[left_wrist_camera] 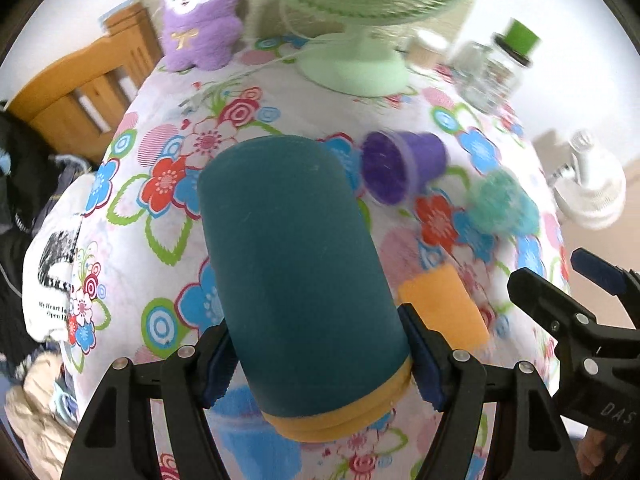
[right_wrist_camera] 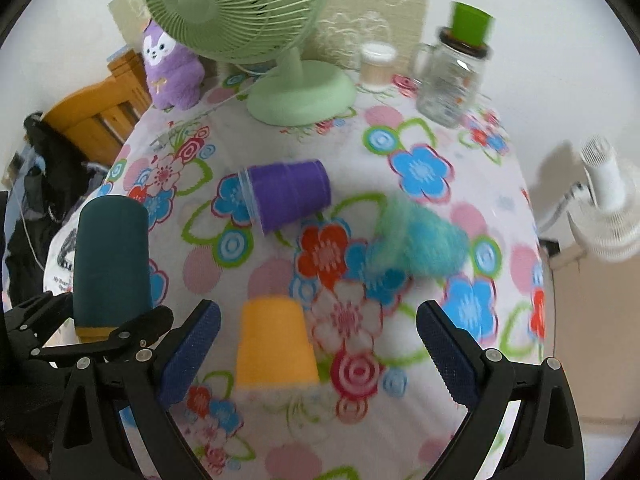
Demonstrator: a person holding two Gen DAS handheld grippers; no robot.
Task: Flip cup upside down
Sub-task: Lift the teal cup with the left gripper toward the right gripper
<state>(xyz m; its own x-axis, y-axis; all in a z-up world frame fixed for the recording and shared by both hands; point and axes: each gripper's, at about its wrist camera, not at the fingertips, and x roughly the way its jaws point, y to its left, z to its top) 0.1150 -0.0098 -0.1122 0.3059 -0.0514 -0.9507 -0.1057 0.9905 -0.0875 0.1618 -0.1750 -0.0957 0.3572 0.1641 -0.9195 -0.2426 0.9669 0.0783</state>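
My left gripper (left_wrist_camera: 320, 356) is shut on a dark teal cup (left_wrist_camera: 296, 272) with an orange rim band, holding it above the flowered tablecloth (left_wrist_camera: 168, 264), closed base pointing away. It also shows at the left of the right wrist view (right_wrist_camera: 112, 264), standing base up. My right gripper (right_wrist_camera: 318, 344) is open and empty, just above an orange cup (right_wrist_camera: 274, 344) that stands upside down on the cloth. That orange cup also shows in the left wrist view (left_wrist_camera: 444, 312). A purple cup (right_wrist_camera: 288, 194) lies on its side. A blurred light blue cup (right_wrist_camera: 420, 244) lies on its side to its right.
A green desk fan (right_wrist_camera: 296, 92) stands at the back of the table with a purple plush toy (right_wrist_camera: 172, 72), a glass jar with a green lid (right_wrist_camera: 452, 80) and a small white container (right_wrist_camera: 376, 66). A white fan (right_wrist_camera: 608, 208) stands off the right edge. A wooden bed frame (right_wrist_camera: 96, 120) is at left.
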